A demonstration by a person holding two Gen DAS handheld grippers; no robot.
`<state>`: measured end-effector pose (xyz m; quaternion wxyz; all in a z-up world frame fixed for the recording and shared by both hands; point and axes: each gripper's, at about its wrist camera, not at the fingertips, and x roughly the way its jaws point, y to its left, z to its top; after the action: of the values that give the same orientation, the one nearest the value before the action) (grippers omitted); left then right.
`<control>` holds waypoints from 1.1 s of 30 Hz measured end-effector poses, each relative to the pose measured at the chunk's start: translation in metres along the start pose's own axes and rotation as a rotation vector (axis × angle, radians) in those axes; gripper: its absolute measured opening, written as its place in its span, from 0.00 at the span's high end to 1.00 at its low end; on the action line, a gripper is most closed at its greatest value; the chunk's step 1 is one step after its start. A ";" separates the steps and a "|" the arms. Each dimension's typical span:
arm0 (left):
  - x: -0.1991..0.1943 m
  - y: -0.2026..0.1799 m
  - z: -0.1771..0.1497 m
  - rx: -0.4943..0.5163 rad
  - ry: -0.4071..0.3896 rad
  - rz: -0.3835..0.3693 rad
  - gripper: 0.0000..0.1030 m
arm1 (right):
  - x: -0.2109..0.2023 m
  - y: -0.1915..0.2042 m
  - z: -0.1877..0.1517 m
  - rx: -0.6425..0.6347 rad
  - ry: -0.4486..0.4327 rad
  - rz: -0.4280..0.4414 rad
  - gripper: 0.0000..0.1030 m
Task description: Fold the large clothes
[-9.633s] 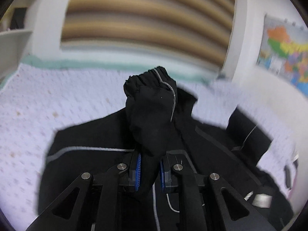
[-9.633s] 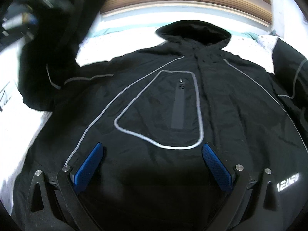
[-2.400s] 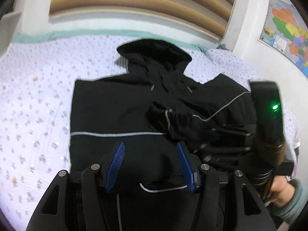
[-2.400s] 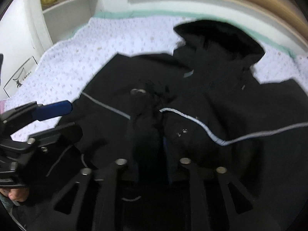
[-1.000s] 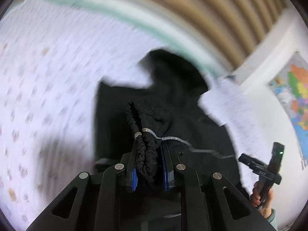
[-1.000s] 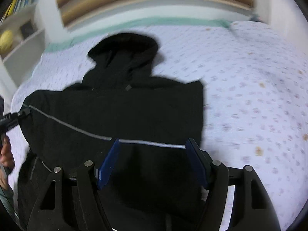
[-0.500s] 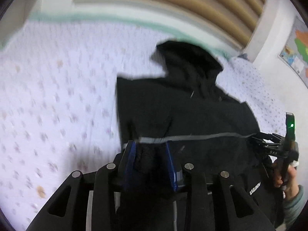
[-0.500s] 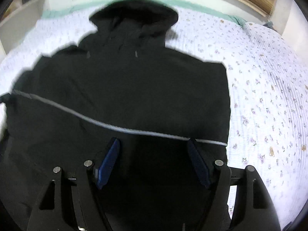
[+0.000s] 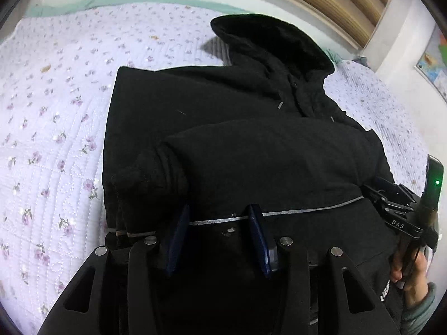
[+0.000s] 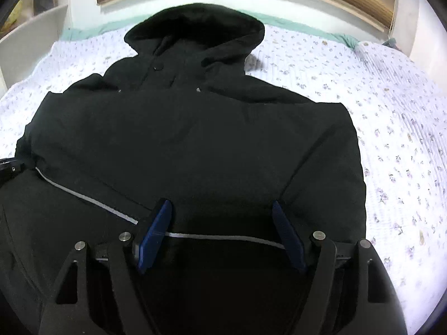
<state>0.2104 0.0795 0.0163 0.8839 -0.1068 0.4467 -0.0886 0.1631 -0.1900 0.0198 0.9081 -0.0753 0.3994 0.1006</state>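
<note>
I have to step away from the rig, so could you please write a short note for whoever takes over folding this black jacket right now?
Left gripper: jaws opening, pads clear of the cloth, low over the jacket near the sleeve cuff.
Right gripper: open, nothing held, low over the jacket's other side.
Jacket: lies flat on the floral bedspread, hood at the far end.
Done: both sleeves are folded in across the body; the cuff lies at the jacket's edge by the left gripper.
Left: probably fold the hem up toward the hood, then tidy the bundle.
</note>
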 end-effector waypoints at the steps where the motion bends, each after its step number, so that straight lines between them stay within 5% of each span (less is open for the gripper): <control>1: -0.003 -0.002 -0.003 0.006 -0.016 -0.002 0.56 | -0.002 0.001 -0.002 0.001 -0.014 -0.007 0.25; 6: -0.014 0.000 -0.010 0.000 -0.060 -0.020 0.56 | 0.004 0.002 -0.004 0.019 -0.034 -0.002 0.25; 10: -0.029 -0.010 -0.009 0.023 -0.011 0.015 0.56 | 0.006 -0.008 0.007 0.028 0.014 0.017 0.25; 15: -0.097 -0.030 0.039 0.012 -0.011 -0.023 0.56 | -0.035 -0.026 0.046 0.152 0.120 0.163 0.25; 23: -0.196 -0.059 0.152 0.035 -0.131 -0.091 0.47 | -0.149 -0.056 0.162 0.185 0.013 0.141 0.24; 28: -0.165 -0.063 0.214 0.025 -0.102 -0.093 0.47 | -0.141 -0.066 0.219 0.236 -0.008 0.133 0.17; 33: -0.081 -0.055 0.250 0.019 -0.032 -0.049 0.47 | -0.066 -0.072 0.245 0.268 0.068 0.132 0.17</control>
<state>0.3618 0.0747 0.2380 0.8894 -0.1107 0.4289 -0.1127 0.3109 -0.2150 0.2362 0.8874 0.0696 0.4438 0.1034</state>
